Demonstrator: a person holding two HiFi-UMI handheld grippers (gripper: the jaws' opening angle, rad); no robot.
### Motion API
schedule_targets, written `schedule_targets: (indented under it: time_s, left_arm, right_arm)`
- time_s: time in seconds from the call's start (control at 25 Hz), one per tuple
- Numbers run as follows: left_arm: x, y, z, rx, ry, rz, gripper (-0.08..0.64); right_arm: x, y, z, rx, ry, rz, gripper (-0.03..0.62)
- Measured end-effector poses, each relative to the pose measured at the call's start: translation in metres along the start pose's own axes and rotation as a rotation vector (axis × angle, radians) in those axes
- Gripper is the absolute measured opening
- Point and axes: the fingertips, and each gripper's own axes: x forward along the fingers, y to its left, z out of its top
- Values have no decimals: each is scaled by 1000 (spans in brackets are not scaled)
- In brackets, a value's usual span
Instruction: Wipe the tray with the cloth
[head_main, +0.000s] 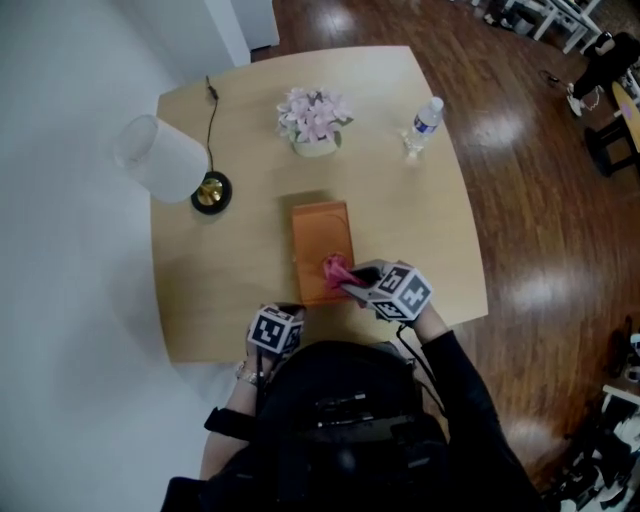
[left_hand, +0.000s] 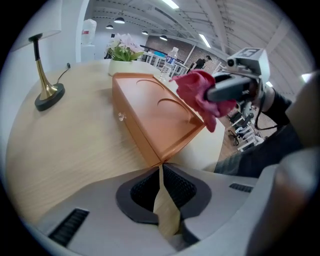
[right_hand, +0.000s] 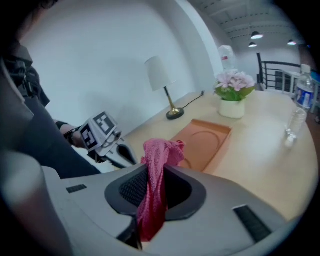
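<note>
Above the tray (head_main: 320, 232), right tool (head_main: 347, 284) clamps cloth (head_main: 335, 267); bottle label (head_main: 428, 119) illegible.

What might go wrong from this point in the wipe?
1. The left gripper appears to pinch only the near corner of the orange rectangular tray, so wiping pressure may pivot it or pull it free.
2. The right gripper holds the pink cloth bunched, so its hard jaws might scrape the tray.
</note>
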Motion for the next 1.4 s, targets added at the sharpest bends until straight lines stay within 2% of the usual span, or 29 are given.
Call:
schedule_targets:
  time_s: [0.12, 0.28, 0.4, 0.52, 0.76, 0.96, 1.4]
  left_arm:
    - [0, 2, -1, 7, 13, 18, 23]
    - [1, 2, -1, 15, 37, 36, 23]
    - [-1, 2, -1, 14, 46, 52, 23]
    - [-2, 2, 0, 8, 53, 56, 23]
    - [1, 4, 0, 25, 84, 59, 23]
    - [2, 4, 1, 47, 107, 54, 23]
    - [2, 3, 2, 100, 116, 43, 22]
  right_arm:
    - [-12, -62, 28, 59, -98, -97, 78]
    - [-9, -138, 63, 73, -135, -196, 80]
    - [2, -168, 82, 80, -144, -206, 80]
    - [17, -178, 89, 75, -126, -182, 80]
    - [23, -163, 77, 98, -138, -117, 80]
    - [22, -128, 49, 94, -140, -82, 80]
    - [9, -44, -14, 162, -153, -44, 78]
